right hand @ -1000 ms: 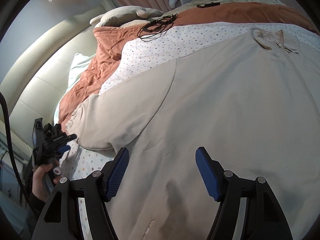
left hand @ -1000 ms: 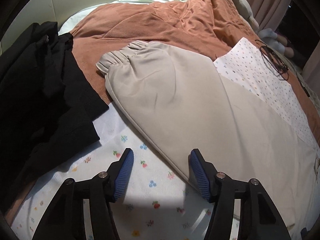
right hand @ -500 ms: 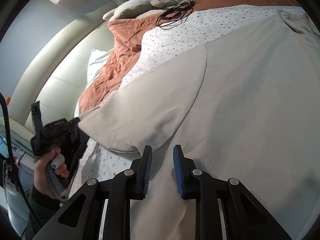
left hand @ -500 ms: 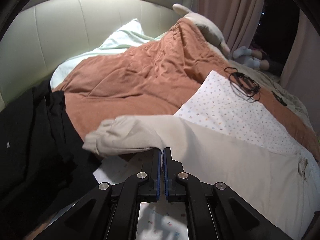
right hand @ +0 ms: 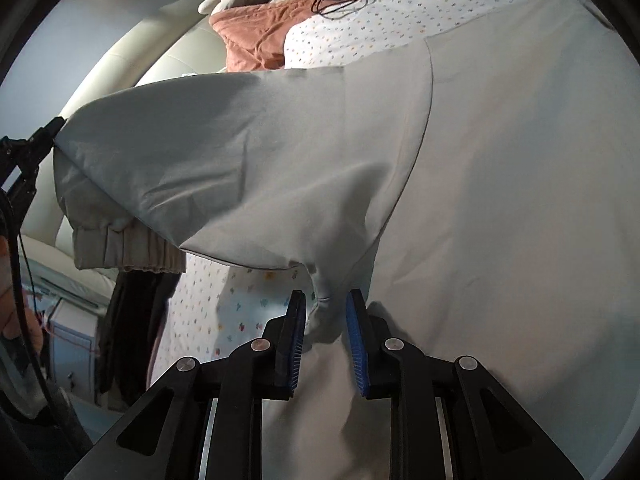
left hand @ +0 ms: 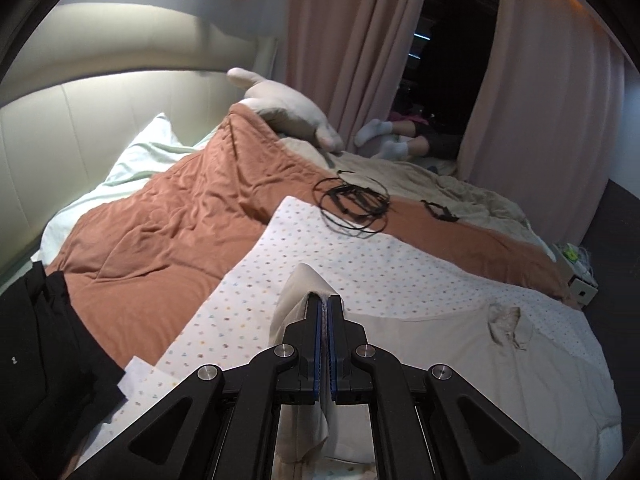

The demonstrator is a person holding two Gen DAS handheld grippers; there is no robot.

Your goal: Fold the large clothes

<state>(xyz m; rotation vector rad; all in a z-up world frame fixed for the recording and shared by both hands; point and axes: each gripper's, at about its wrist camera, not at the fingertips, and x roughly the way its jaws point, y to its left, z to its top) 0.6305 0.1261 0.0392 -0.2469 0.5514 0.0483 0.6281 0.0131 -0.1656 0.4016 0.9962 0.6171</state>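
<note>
The beige jacket (right hand: 500, 200) is spread over a dotted sheet (left hand: 360, 264) on the bed, its collar (left hand: 506, 326) seen toward the bed's right edge in the left wrist view. One sleeve (right hand: 224, 152) is lifted clear of the bed and stretched sideways, its ribbed cuff (right hand: 128, 252) hanging free at the left. The left gripper (left hand: 324, 308) is pressed together on a fold of that sleeve's cloth, with fabric draped over and below its fingers. The right gripper (right hand: 323, 304) is nearly closed on a bunch of cloth at the armpit; a narrow gap filled with fabric is seen between its blue pads (right hand: 356, 328).

An orange quilt (left hand: 160, 232) is spread beyond the sheet, up to two pillows (left hand: 132, 168) against the padded headboard (left hand: 80, 112). One black garment (left hand: 44, 344) is piled at the bed's left edge, near the lifted sleeve. One coil of black cable (left hand: 352, 204) lies on the far edge of the sheet, well apart from both grippers. Open sheet is left between the jacket and the quilt. Two curtains (left hand: 352, 48) hang behind. No readable writing is seen.
</note>
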